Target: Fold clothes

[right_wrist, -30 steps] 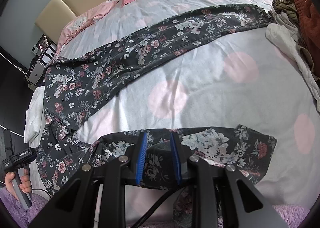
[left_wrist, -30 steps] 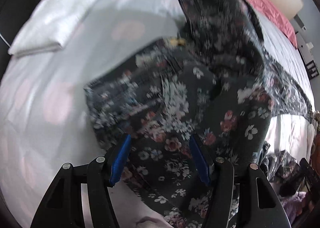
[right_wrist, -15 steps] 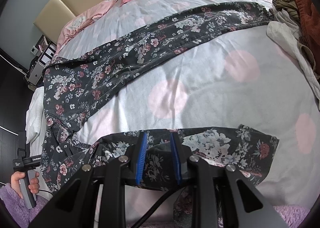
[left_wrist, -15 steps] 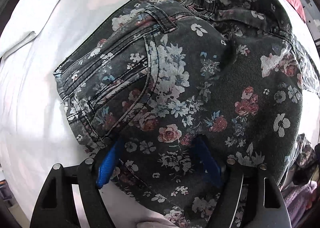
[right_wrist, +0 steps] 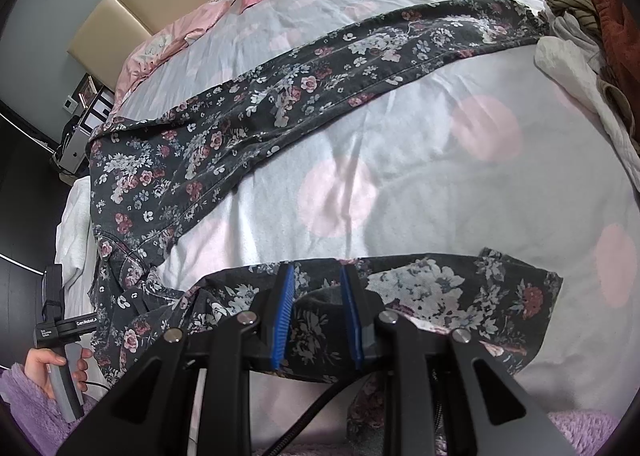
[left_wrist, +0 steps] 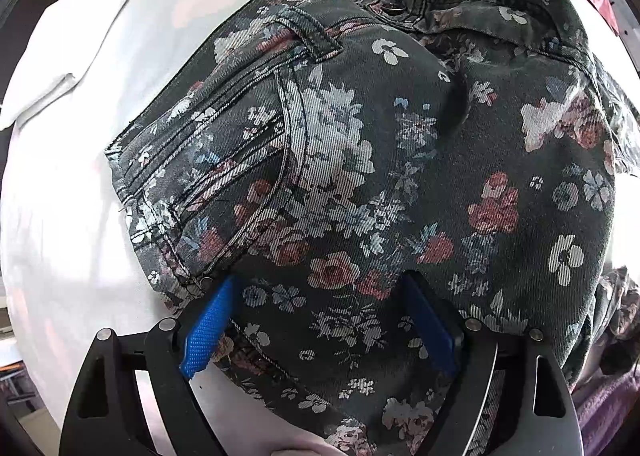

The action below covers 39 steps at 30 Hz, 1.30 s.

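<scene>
The left gripper (left_wrist: 320,320) has dropped close over the waist of the trousers (left_wrist: 360,160) since the earlier frame, and its jaws have just been opening; they now stand wide, pointing straight down, with the flat cloth between the blue pads (left_wrist: 204,328) but not pinched. The right gripper (right_wrist: 318,320) has not moved: its jaws are narrow and clamped on the hem end of the near leg (right_wrist: 440,296).

The trousers lie on the bed (right_wrist: 400,184), waist by the left edge, one leg stretched away towards the clothes pile (right_wrist: 592,40), the other running along the near edge. Judged from this, folding has barely begun: the legs are still spread apart and none is laid over the other, so the lengthwise fold and the folds to shorten remain.

The cloth is dark twill denim printed with pale and rose flowers, stiff-looking, with stitched pocket seams and a belt loop (left_wrist: 312,36). The bed cover is soft, pale, with large pink dots
</scene>
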Tool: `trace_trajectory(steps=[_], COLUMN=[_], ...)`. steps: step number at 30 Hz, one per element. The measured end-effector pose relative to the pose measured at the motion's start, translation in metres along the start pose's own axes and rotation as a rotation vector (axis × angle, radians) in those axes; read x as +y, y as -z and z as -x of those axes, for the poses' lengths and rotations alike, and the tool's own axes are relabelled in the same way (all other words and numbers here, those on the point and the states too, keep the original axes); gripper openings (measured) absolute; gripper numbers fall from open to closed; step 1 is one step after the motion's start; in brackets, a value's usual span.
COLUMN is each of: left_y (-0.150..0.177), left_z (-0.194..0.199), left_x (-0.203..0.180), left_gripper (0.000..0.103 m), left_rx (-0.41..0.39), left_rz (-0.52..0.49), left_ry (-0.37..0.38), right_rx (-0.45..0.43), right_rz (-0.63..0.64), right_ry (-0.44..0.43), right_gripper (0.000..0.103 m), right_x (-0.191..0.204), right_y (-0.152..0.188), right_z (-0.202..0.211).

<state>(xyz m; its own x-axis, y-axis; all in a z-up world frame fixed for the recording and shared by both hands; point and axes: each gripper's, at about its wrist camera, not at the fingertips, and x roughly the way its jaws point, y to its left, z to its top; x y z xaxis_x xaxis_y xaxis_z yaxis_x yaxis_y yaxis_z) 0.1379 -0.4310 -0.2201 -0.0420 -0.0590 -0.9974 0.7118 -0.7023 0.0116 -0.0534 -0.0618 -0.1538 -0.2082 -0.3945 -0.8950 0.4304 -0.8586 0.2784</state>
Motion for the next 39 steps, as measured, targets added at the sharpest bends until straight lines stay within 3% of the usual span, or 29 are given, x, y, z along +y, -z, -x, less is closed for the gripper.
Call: trace_trajectory(steps=[5,11,16,19,20,23,26,29,33,35,39], left_y=[0.003,0.008,0.001,-0.001,-0.002,-0.008,-0.013,-0.013,-0.007,-0.002,0.009], left_z=[0.006,0.038,0.054,0.047,0.043,0.031,0.032,0.034,0.045,0.052,0.067], left_x=[0.004,0.056,0.097,0.118,0.122,0.132,0.131,0.125,0.126,0.122,0.116], left_gripper=[0.085,0.082,0.082,0.082,0.08,0.062,0.051,0.047,0.02,0.016,0.012], left_rx=[-0.013,-0.073,-0.149,-0.147,-0.142,-0.141,-0.178,-0.19,-0.223,-0.242,-0.317], left_rz=[0.012,0.156,0.273,0.355,0.37,0.411,0.41,0.388,0.371,0.351,0.22], left_ry=[0.026,0.173,0.155,0.139,0.141,0.204,0.165,0.128,0.064,0.024,-0.12], right_rx=[0.006,0.007,0.021,0.029,0.031,0.033,0.036,0.036,0.033,0.032,0.029], right_rz=[0.002,-0.01,-0.005,-0.004,-0.008,-0.016,-0.013,-0.013,-0.013,-0.006,-0.003], right_ry=[0.001,-0.013,0.0,0.001,-0.001,-0.005,-0.001,-0.001,0.003,0.012,0.013], right_gripper=[0.024,0.024,0.024,0.024,0.024,0.024,0.024,0.024,0.024,0.024,0.024], right_x=[0.0,-0.003,-0.001,-0.002,-0.003,-0.004,-0.003,-0.003,-0.003,-0.002,-0.003], right_y=[0.0,0.0,-0.002,-0.003,-0.003,-0.004,-0.004,-0.004,-0.004,-0.004,-0.003], right_z=[-0.002,-0.002,-0.008,-0.011,-0.012,-0.013,-0.014,-0.015,-0.014,-0.014,-0.013])
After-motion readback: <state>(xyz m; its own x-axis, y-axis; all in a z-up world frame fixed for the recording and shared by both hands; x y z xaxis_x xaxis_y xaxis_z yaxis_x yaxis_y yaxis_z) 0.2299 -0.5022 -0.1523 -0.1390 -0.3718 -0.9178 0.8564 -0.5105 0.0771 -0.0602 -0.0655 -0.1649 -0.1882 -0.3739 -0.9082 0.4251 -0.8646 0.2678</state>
